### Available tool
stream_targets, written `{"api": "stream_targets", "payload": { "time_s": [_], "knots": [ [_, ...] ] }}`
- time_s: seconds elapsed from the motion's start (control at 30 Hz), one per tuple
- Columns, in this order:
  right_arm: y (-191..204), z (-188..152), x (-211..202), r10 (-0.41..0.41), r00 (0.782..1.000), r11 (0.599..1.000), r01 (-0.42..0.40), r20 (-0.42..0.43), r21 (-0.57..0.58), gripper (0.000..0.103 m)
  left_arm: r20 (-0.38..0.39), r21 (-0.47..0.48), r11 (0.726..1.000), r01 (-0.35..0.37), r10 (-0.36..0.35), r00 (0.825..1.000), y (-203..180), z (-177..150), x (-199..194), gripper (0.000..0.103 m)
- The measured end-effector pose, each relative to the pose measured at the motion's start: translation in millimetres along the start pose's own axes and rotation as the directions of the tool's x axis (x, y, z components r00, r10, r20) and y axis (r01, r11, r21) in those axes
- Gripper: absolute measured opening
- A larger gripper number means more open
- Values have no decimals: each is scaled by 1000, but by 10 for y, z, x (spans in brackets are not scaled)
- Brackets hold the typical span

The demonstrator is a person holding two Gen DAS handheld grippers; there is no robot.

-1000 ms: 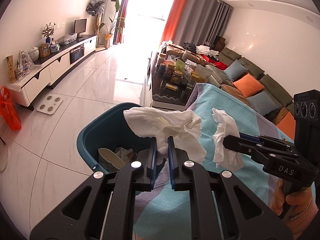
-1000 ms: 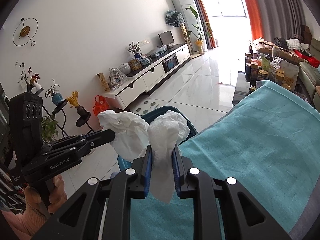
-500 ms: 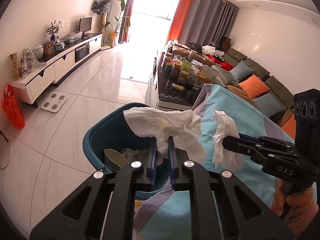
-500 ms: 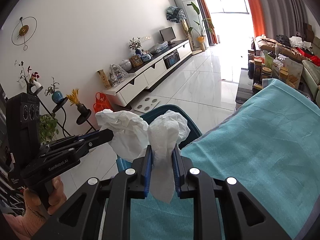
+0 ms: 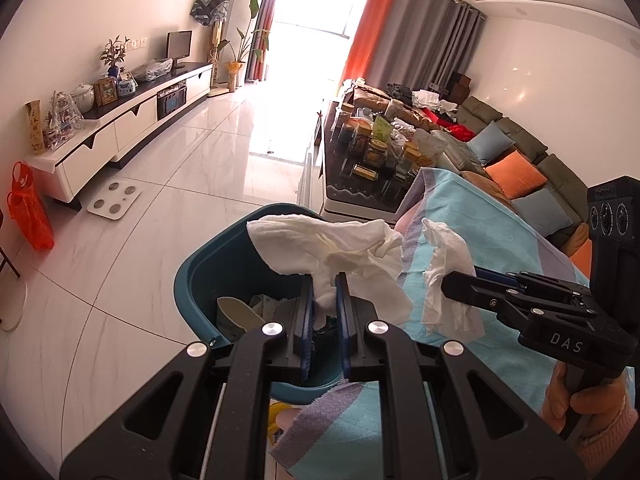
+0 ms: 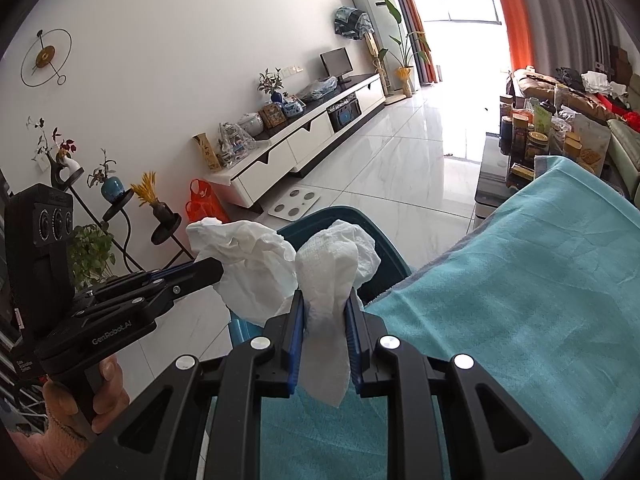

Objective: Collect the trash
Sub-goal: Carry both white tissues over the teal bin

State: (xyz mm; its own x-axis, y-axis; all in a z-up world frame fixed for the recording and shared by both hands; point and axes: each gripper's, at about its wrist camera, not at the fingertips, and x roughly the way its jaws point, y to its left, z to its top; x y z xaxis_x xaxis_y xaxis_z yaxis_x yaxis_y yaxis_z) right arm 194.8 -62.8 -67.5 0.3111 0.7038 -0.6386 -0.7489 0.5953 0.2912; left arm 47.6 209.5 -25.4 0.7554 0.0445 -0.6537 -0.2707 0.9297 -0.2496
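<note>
My left gripper (image 5: 325, 280) is shut on a crumpled white tissue (image 5: 320, 248) and holds it over the teal trash bin (image 5: 224, 264), which has trash inside. My right gripper (image 6: 324, 300) is shut on a second white tissue (image 6: 332, 264) above the table's edge, just beside the bin (image 6: 384, 248). In the left wrist view the right gripper (image 5: 452, 280) shows at the right with its tissue (image 5: 444, 276) hanging down. In the right wrist view the left gripper (image 6: 216, 270) shows at the left with its tissue (image 6: 248, 264).
A teal cloth (image 6: 520, 280) covers the table at the right. A dark coffee table (image 5: 360, 196) crowded with jars stands beyond the bin. A sofa with cushions (image 5: 516, 172) lines the right wall. A white TV cabinet (image 5: 120, 124) and a scale (image 5: 114, 200) are at left.
Both grippers have moved a little left toward the bin, still holding their tissues. The left gripper's tissue now hangs further over the bin opening.
</note>
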Motion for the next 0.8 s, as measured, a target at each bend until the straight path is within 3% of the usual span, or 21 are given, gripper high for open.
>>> {"api": "stream_targets", "payload": {
  "time_s": [0.8],
  "knots": [
    [76,96,306,-4,999,1000,4,-48,0,19,-21,-22,999,-40,40,999,-18,33,252,11]
  ]
}}
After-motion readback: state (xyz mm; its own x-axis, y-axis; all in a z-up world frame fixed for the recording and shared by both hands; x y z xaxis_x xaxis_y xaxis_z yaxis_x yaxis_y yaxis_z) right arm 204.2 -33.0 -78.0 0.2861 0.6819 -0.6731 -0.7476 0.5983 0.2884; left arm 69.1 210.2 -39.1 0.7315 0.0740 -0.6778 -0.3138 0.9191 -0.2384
